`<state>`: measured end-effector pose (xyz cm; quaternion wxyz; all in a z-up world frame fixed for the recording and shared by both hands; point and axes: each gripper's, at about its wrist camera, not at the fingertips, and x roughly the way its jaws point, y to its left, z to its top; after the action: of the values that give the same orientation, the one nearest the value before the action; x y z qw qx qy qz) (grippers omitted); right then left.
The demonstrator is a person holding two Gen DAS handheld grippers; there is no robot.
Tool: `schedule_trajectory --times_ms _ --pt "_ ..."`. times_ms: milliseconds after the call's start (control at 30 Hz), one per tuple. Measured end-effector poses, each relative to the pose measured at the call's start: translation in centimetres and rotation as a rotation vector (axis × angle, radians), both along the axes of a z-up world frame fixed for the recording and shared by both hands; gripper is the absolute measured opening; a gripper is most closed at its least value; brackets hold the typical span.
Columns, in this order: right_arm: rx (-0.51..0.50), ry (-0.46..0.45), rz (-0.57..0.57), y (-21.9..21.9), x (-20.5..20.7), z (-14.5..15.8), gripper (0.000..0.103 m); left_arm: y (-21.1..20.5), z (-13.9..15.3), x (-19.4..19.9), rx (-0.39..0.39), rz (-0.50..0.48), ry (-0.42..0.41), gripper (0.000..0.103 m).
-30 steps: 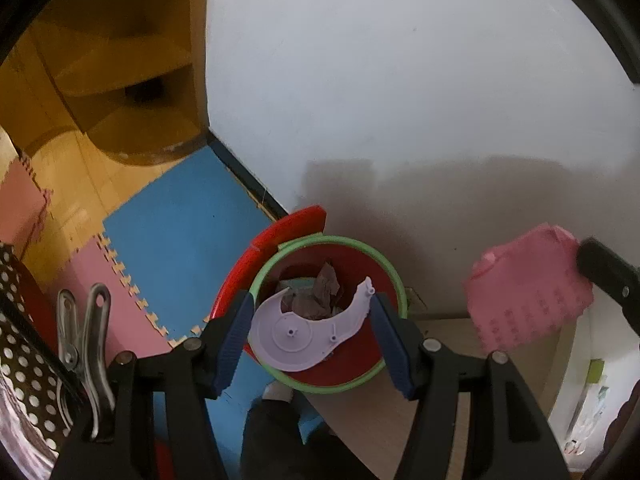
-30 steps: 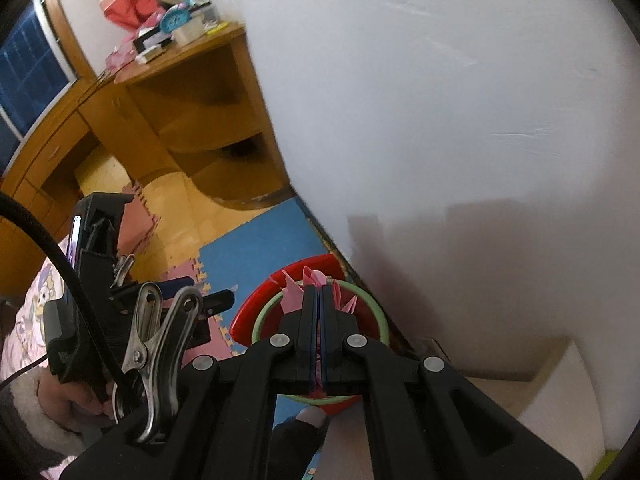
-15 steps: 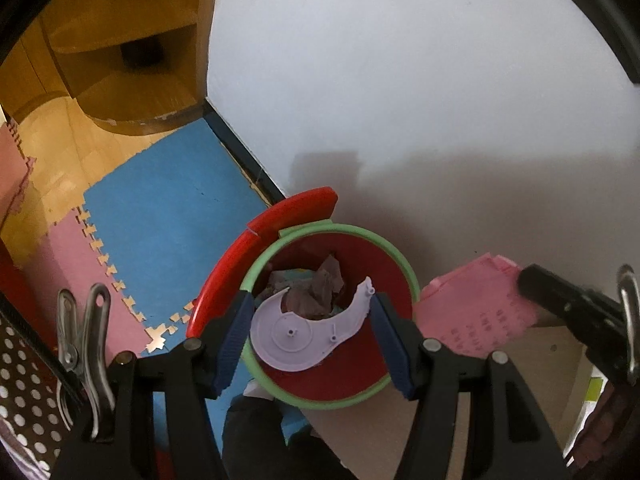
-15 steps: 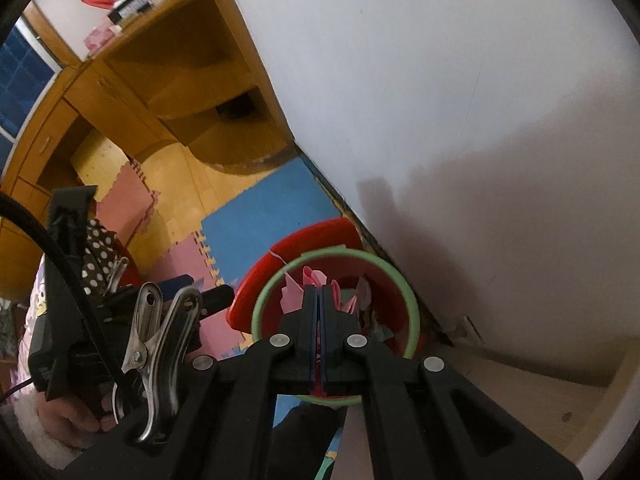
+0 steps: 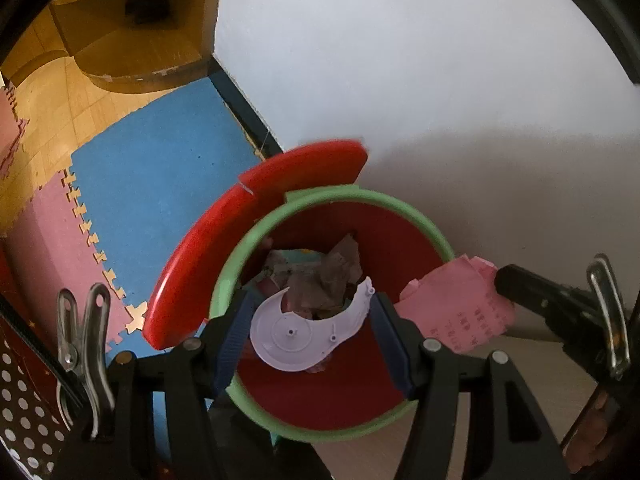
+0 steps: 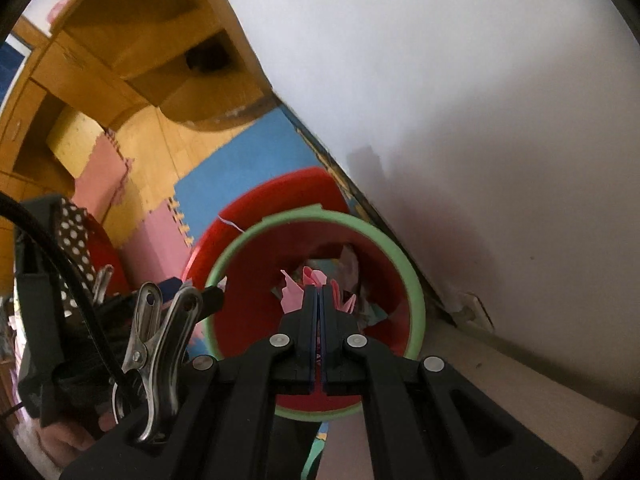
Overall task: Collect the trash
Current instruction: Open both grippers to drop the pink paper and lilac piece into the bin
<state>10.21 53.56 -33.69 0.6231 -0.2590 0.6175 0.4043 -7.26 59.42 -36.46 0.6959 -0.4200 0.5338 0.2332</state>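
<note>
A white wall (image 5: 400, 60) backs the corner; foam floor mats (image 5: 160, 184) lie to the left. Against the wall stands a red bin (image 5: 352, 232) with a green rim, wrappers already inside. The left tool (image 5: 312, 328) holds a pale plastic disc piece (image 5: 304, 336) across its half-spread jaws, directly over the bin mouth. The right tool (image 6: 319, 300), pinched fully shut on pink paper (image 6: 296, 296), hangs just inside the rim, so both pieces look set to drop straight down.
</note>
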Motion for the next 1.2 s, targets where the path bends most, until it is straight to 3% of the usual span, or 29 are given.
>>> schedule_trajectory --times_ms 267,600,833,1033,1100,1167,1200 --pt "-0.133 0.060 0.017 0.2 -0.3 -5.4 0.001 -0.8 -3.5 1.3 -0.015 -0.031 0.051 0.063" --pt "-0.210 0.188 -0.074 -1.6 -0.5 -10.2 0.001 -1.6 -4.4 1.1 -0.037 -0.072 0.081 0.063" --pt "-0.268 0.289 -0.144 -3.3 -1.6 -12.6 0.001 -1.7 -4.9 0.2 -0.064 -0.069 0.083 0.063" --pt "-0.284 0.312 -0.161 -3.7 -1.8 -13.4 0.002 -1.1 -4.7 -0.7 -0.085 -0.039 0.086 0.071" --pt "-0.264 0.352 -0.180 -3.9 -1.6 -13.4 0.007 -0.8 -4.3 -1.0 -0.084 -0.032 0.074 0.076" --pt "-0.243 0.393 -0.207 -4.1 -1.5 -13.5 0.030 -0.4 -3.6 -1.3 -0.073 -0.020 0.062 0.081" --pt "-0.240 0.399 -0.215 -4.1 -1.4 -13.6 0.036 -0.2 -3.4 -1.4 -0.072 -0.017 0.060 0.083"
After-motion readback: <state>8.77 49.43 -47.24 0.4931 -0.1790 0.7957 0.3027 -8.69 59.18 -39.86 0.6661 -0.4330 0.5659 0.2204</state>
